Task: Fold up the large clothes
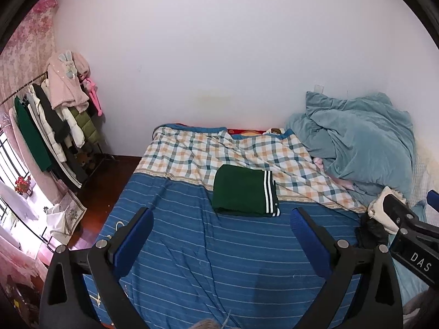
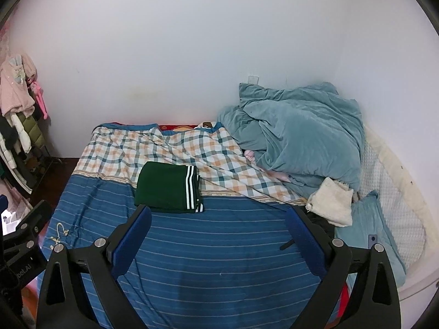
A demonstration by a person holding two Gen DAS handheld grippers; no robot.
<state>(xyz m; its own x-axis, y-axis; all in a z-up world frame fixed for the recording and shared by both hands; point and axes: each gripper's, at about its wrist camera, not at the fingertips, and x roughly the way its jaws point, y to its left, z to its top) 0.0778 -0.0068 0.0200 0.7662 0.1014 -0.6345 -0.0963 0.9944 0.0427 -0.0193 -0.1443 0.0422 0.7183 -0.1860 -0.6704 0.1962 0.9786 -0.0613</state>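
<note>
White wall is backing a bed (image 1: 192,246) whose blue striped sheet is carrying a folded green garment (image 1: 244,190) with white stripes, lying where stripes meet the plaid cover (image 2: 164,148). Both the left gripper (image 1: 222,219) and right gripper (image 2: 219,216) are hovering above the sheet, fingers spread wide, gripping nothing, while a teal blanket (image 2: 301,131) is slumping in the corner.

Bare blue striped sheet (image 2: 219,246) lies open ahead; the folded green garment (image 2: 167,189) (centre) and teal duvet (image 2: 299,134) crowd beyond.
</note>
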